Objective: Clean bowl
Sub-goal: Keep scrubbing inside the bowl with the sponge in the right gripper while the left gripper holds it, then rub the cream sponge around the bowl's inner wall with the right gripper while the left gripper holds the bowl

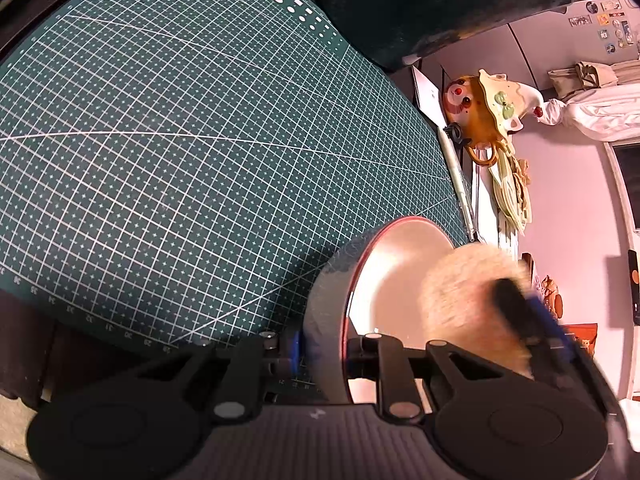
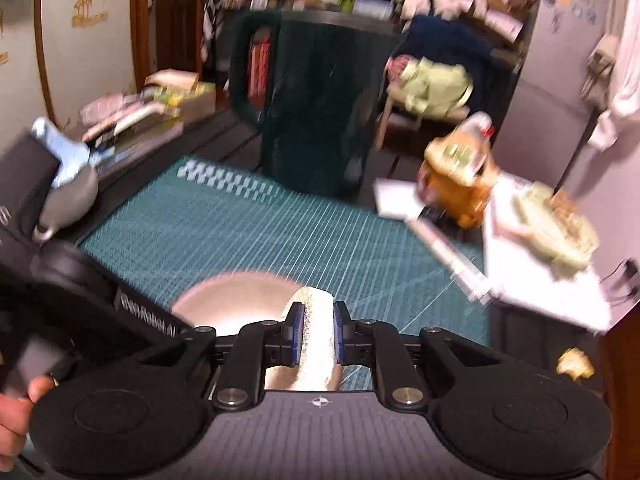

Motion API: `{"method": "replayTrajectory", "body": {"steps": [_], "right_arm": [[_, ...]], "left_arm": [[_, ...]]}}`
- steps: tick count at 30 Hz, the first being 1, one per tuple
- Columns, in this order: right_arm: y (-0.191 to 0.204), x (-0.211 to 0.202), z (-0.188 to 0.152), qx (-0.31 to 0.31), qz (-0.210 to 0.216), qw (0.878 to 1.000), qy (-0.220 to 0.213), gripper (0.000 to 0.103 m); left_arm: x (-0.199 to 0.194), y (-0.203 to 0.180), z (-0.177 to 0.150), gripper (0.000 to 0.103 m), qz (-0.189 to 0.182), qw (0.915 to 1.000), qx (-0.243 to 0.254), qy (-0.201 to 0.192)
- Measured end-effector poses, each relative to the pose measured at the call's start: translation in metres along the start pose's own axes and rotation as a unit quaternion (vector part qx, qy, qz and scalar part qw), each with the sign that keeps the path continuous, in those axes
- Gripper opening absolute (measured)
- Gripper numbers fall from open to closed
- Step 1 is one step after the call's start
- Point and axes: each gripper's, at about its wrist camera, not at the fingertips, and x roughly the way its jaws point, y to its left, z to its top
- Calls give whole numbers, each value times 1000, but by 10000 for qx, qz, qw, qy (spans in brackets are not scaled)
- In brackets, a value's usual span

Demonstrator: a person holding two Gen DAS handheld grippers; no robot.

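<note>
The left gripper (image 1: 324, 354) is pinching the wall of the grey, red-rimmed, pale-lined bowl (image 1: 394, 276), tilting it open toward the cleaner. The right gripper (image 2: 316, 334) is clamping a cream fluffy sponge (image 2: 316, 344) just ahead, inside the bowl, so its 2 pads can scrub.

Bowl (image 1: 384, 280): grey outside, red rim, pale inside; tilting on edge above the green cutting mat (image 1: 180, 140). Sponge (image 2: 316, 336): cream, fluffy, pressing against the bowl's inside.

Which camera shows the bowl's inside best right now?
The left wrist view: the bowl is sharp there, pale inside facing the camera, though the cream pad covers part. The right wrist view is blurred, showing only a rim arc behind the right gripper.
</note>
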Motion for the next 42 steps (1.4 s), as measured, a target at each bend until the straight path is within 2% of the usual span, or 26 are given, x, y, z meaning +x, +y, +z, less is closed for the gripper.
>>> {"method": "replayTrajectory", "body": {"steps": [2, 4, 8, 10, 13, 20, 23, 26, 29, 32, 39, 42], "right_arm": [[-7, -2, 4, 223, 215, 9995, -1, 14], [-9, 7, 2, 442, 570, 9970, 291, 14], [6, 27, -9, 156, 558, 9961, 671, 13], [10, 33, -13, 37, 387, 9965, 747, 13], [11, 30, -12, -171, -1, 9975, 681, 13], [-9, -5, 6, 303, 8, 9995, -22, 14], [-13, 2, 5, 558, 403, 9974, 211, 13], [1, 21, -3, 440, 671, 9950, 592, 13], [14, 33, -12, 111, 425, 9964, 730, 13], [12, 35, -14, 30, 13, 9983, 580, 13], [-3, 6, 0, 235, 54, 9997, 9, 14], [-10, 2, 3, 472, 355, 9983, 20, 14]], "left_arm": [[0, 1, 0, 19, -9, 10000, -17, 2], [0, 2, 0, 19, -14, 10000, -25, 2], [0, 1, 3, 19, -18, 10000, -38, 9], [-1, -1, 2, 21, -15, 10000, -24, 9], [-2, -2, 1, 20, -14, 10000, -2, 6], [-1, -1, 2, 20, -27, 10000, -24, 11], [-3, -1, 1, 20, -37, 10000, -43, 11], [-3, 1, 2, 17, -27, 10000, -38, 8], [-5, 2, 1, 20, -33, 10000, -45, 13], [-6, 4, 1, 21, -22, 10000, 0, 9], [-6, 11, 2, 21, -51, 10000, -53, 23], [-8, 15, 3, 21, -58, 10000, -68, 23]]}}
